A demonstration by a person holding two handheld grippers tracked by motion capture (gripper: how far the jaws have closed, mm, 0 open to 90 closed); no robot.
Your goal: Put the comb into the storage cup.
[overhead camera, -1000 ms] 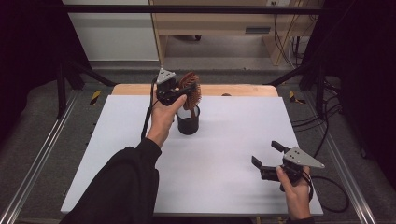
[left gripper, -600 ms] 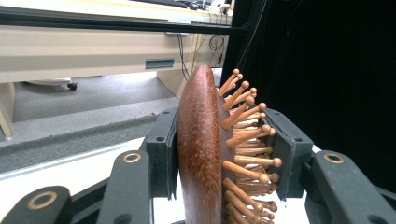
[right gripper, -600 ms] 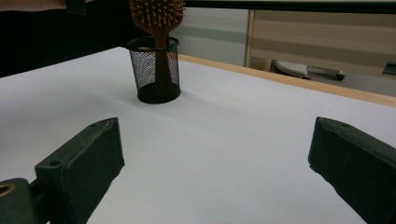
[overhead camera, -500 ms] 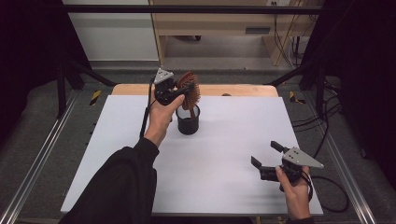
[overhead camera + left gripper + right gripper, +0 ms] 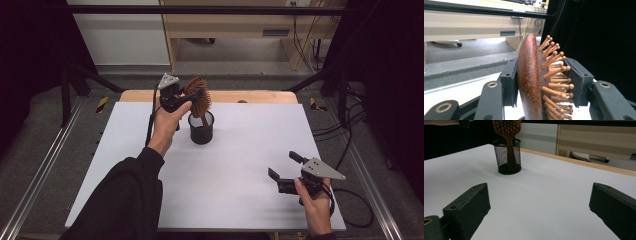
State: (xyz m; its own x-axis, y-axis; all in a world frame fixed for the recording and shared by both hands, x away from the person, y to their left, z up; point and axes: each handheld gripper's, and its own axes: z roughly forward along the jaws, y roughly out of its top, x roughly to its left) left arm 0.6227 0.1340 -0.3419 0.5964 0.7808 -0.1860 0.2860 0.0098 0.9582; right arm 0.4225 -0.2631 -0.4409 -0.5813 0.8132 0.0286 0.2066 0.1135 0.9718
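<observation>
Nearest, at the near right of the one white table (image 5: 240,200): one right hand (image 5: 316,200) around one right gripper (image 5: 283,165). Hovers low over the bare tabletop. Two black jaws spread wide in the right gripper view (image 5: 540,192), with nothing between them. Grips nothing, touches nothing.

Farther in, left of centre: one dark sleeve (image 5: 125,200) reaching up the table, ending in one left hand (image 5: 167,125).

Beyond that, towards the far edge: one black mesh cup (image 5: 201,131), upright on the table, well apart from the right gripper. Holds the handle of one wooden hairbrush (image 5: 201,105), which stands upright with its head above the rim.

At the brush head: one left gripper (image 5: 197,97), level, two jaws either side of the head. In the left gripper view (image 5: 544,77), one pad flat against the smooth wooden back, the other at the tips of the wooden pins. Clamped narrowly on the head, though just been easing open, with the brush between the jaws.

Behind the table: one pale wooden desk (image 5: 225,25).
</observation>
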